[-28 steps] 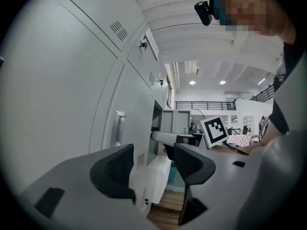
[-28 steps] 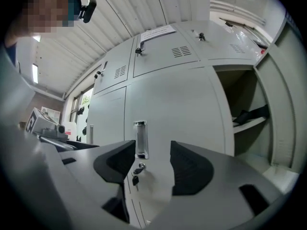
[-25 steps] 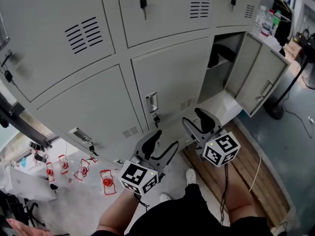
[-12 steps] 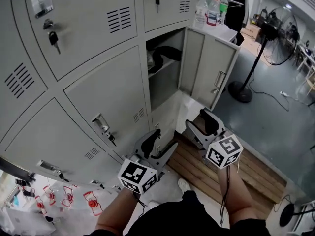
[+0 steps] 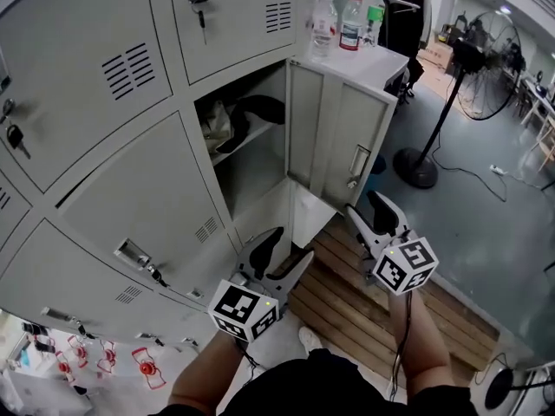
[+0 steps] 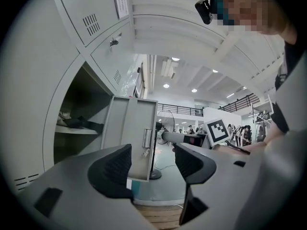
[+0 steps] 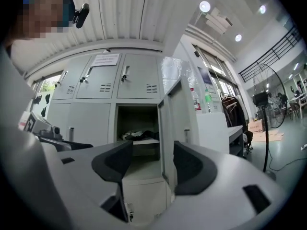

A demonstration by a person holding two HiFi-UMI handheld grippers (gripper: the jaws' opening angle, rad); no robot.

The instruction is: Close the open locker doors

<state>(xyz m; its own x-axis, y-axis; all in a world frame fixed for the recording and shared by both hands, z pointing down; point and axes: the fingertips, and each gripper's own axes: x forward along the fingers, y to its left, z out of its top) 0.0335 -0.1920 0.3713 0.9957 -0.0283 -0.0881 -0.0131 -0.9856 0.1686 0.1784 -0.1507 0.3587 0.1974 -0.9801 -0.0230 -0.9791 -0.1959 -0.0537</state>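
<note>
Flat grey metal locker door (image 5: pixel 334 137)

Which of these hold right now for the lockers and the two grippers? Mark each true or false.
1. One locker door stands open, baring its compartment. True.
2. The left gripper and the right gripper are both open and hold nothing. True; the right gripper's jaws have just been closing a little, nothing between them.
3. The bottles lie inside the compartment. False: the bottles stand on the white top beyond the door.
4. The compartment is empty. False: a dark item lies on its shelf.
5. A standing fan is on the floor beyond the door. True.
</note>
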